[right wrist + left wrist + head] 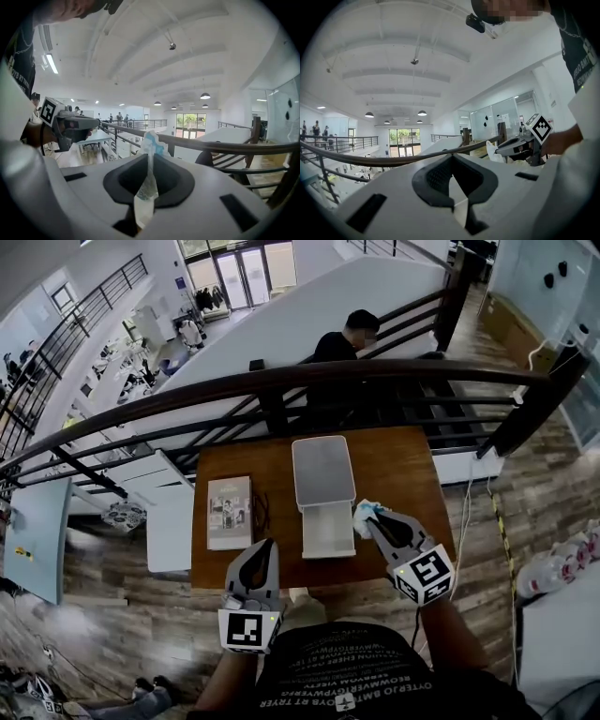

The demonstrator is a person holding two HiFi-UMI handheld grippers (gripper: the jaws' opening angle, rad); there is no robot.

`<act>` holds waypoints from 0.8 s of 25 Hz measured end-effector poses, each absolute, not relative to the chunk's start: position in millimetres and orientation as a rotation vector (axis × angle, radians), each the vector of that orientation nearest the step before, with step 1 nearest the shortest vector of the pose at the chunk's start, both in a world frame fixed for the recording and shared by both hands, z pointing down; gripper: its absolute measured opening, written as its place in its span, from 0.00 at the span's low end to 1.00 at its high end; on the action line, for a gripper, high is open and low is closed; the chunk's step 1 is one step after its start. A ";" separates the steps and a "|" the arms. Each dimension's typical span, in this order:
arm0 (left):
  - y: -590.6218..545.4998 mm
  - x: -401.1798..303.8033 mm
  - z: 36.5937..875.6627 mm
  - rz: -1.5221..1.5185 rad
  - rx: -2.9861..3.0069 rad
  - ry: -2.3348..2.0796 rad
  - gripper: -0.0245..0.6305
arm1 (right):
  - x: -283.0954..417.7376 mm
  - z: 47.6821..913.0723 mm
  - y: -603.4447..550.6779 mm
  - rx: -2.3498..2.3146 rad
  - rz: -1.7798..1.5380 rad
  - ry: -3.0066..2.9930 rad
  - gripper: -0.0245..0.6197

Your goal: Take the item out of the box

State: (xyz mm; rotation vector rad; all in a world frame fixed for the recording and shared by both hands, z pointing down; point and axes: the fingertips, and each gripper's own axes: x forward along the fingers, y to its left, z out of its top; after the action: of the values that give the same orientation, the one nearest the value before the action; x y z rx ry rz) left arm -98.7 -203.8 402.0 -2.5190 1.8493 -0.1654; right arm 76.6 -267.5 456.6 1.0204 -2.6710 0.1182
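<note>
White-and-blue packet (151, 140) sits pinched in our right gripper's (373, 521) jaws, clear of the open box (328, 547) and just beside it, over the counter (403, 474). We grip a thin edge, so it may slip free. Our left gripper's (260, 554) jaws are closed on nothing.

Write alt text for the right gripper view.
The right gripper has its jaws closed on a thin white-and-blue packet that sticks up between them. The left gripper shows at left, and a dark railing crosses a bright hall behind.
</note>
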 end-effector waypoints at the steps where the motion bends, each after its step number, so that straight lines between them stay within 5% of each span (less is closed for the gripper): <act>1: -200.9 -96.9 401.9 -0.167 -2.519 1.848 0.05 | 78.2 451.8 -263.9 1.024 0.109 -2.681 0.09; 20: -146.8 -61.5 390.8 -0.174 -2.504 1.832 0.05 | 115.7 358.7 -195.4 1.050 -0.090 -2.824 0.09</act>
State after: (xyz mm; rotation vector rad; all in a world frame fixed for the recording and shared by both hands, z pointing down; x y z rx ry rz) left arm -61.5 -146.8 390.8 -2.5044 1.8317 -0.1740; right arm 115.7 -195.4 358.7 1.0498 -2.8236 -0.0896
